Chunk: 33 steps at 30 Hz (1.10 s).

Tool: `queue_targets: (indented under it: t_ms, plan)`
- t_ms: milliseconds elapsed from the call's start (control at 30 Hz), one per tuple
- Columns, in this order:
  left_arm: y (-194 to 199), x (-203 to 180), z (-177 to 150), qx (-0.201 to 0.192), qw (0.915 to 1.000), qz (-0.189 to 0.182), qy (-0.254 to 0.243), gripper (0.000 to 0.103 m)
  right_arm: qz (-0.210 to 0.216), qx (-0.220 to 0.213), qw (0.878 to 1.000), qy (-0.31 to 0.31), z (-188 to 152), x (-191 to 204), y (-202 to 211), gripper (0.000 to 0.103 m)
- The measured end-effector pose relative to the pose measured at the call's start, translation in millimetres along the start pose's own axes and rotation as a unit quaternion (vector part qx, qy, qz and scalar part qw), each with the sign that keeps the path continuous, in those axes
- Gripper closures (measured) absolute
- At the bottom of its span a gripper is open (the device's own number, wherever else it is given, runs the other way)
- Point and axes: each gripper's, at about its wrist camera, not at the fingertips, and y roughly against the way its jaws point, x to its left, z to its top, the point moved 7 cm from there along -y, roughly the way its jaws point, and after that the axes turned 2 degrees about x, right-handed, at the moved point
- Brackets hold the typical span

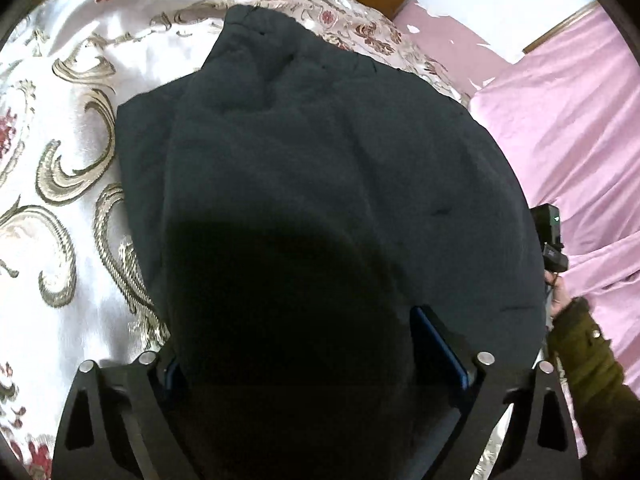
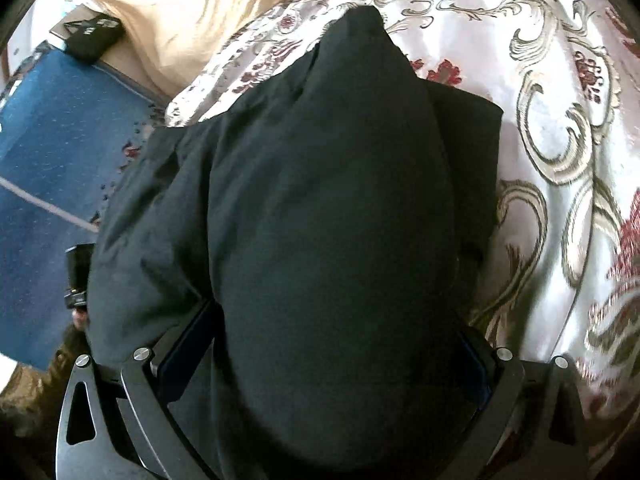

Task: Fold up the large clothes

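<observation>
— While the dark garment (image 1: pixel 320 168) fills the space between the left tongs (image 1: pixel 320 360), are they actually pinching it?
— I cannot tell. Their jaws stand wide, with a thick bundle of cloth bulging between them, and the blue pads are partly buried in it.
— And the right tongs (image 2: pixel 332 364)?
— The same: jaws set wide, folded black fabric heaped between and over them, though whether they press is unclear.
— Where does the garment lie?
— Ahead of both tongs, draped on a pale floral bedspread (image 1: pixel 60 160), with a lower layer sticking out sideways beneath the top fold.
— Anything beside it?
— Right of the left tongs, a hand (image 1: pixel 560 296) in an olive sleeve (image 1: pixel 588 360); beyond it, pink sheet (image 1: pixel 568 128). Left of the right tongs, blue carpet (image 2: pixel 52 152).
</observation>
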Motion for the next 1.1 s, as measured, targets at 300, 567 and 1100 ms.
queue_targets:
  t_ms: [300, 567, 1100]
  plan:
    - [12.2, -24.4, 2.6, -0.012, 0.9969, 0.077, 0.0, 0.049, -0.025, -0.025, 0.999, -0.036, -5.0, 10.9, 2.0, 0.016]
    - [30.7, -48.3, 8.9, -0.032, 0.985, 0.168, -0.026, 0.073, -0.051, -0.065, 0.996, -0.032, -2.7, 29.4, 25.4, 0.059]
    - [111.5, -84.1, -27.0, -0.072, 0.9779, 0.192, -0.04, 0.083, -0.054, -0.106, 0.993, 0.01, -23.3, 76.4, 106.0, 0.08]
